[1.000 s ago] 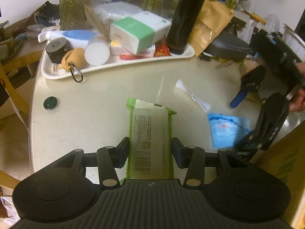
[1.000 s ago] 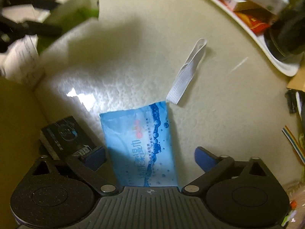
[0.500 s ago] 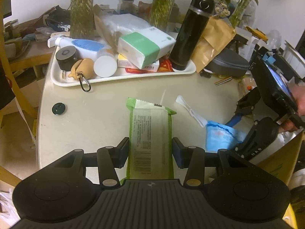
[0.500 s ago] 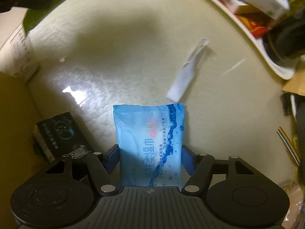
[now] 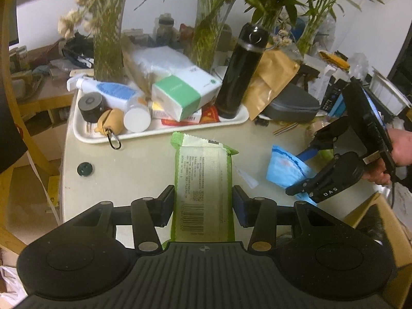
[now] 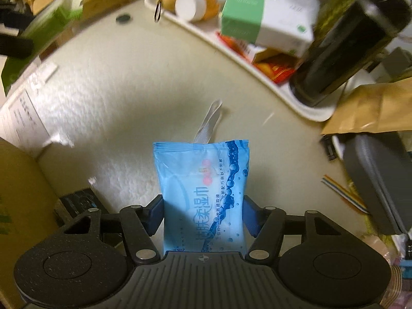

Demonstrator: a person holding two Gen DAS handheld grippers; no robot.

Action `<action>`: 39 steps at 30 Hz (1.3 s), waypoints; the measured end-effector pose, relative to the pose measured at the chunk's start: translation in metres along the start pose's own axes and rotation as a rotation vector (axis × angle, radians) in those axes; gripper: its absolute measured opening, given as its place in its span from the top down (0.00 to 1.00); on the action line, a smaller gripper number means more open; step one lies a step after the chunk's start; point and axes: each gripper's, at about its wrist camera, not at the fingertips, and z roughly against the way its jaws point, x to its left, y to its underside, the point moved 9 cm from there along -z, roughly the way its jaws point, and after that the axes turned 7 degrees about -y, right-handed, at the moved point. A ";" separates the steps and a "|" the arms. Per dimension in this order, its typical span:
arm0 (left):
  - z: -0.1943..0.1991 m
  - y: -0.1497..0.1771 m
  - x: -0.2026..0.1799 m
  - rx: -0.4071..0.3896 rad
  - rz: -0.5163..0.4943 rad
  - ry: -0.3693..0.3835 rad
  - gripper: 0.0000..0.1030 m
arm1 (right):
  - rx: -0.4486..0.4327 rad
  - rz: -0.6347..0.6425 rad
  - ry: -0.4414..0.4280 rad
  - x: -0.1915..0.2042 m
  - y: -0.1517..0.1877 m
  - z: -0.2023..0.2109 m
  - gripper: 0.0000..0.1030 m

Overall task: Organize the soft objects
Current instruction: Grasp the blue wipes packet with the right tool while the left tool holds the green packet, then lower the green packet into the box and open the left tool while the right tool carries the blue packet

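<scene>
Left wrist: left gripper [image 5: 203, 200] grasps green wipes pack [image 5: 203, 182], right gripper [image 6: 203, 215] closing on blue wipes pack [image 6: 203, 195], cluttered tray [image 5: 164, 135] ahead on table [image 5: 123, 170].

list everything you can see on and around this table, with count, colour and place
green wipes pack: 1, green and white, held in the left tongs
blue wipes pack: 1, blue, between the right tongs, whose jaws are closing
tray: 1, white, far side of the table
black flask: 1, upright at the tray's right end
tissue box: 1, green and white, on the tray
white strip: 1, on the table beyond the blue pack
dark button: 1, left part of the table
grey case: 1, right of the tray
person's hand: 1, right edge, holding the right tongs
</scene>
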 end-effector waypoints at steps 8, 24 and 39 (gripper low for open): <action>0.032 -0.013 -0.017 -0.032 -0.026 -0.005 0.56 | -0.082 -0.019 0.015 0.005 -0.007 0.043 0.37; 0.099 -0.017 -0.055 0.016 -0.062 -0.022 0.56 | -0.184 -0.016 0.014 0.036 0.000 0.157 0.37; 0.137 0.005 -0.091 0.061 -0.155 -0.016 0.55 | -0.191 0.010 -0.077 0.089 0.025 0.207 0.37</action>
